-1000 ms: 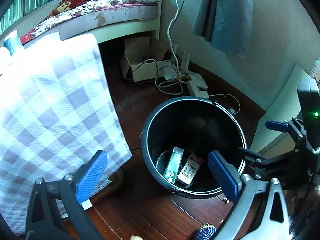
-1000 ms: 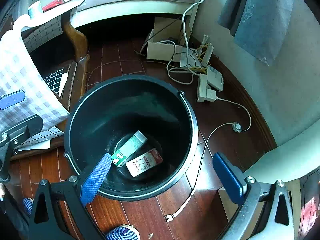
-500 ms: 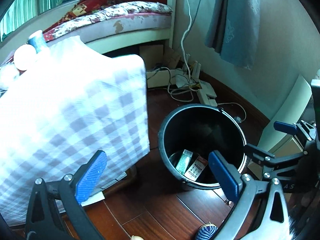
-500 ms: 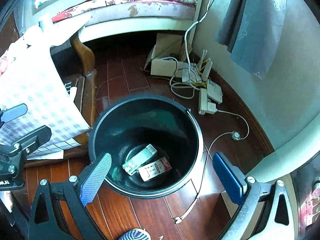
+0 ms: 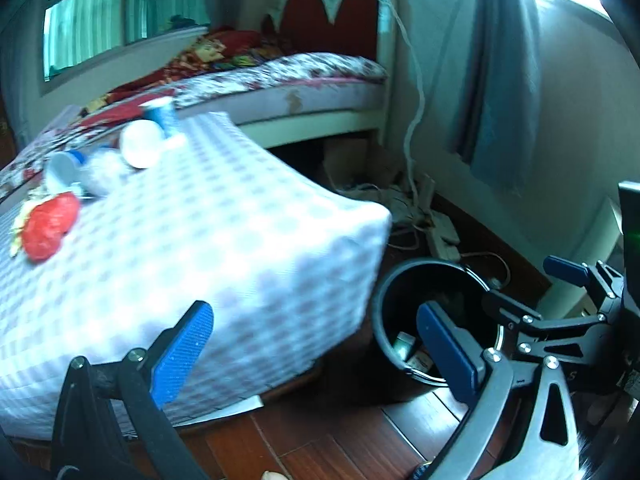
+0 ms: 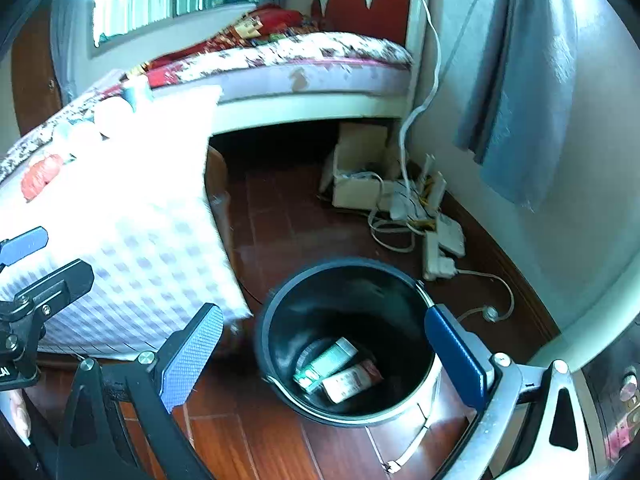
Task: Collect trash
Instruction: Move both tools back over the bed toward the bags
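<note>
Both grippers, left gripper and right gripper, are hovering wide open and empty above the black bin, whose two cartons' printing is proving illegible.

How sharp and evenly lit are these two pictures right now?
Left wrist view: motion-blurred, the checked tablecloth smeared, with a greenish cast. Right wrist view: the tablecloth's top is blown out white by glare, while the black bin and cartons inside stay fairly readable.
</note>
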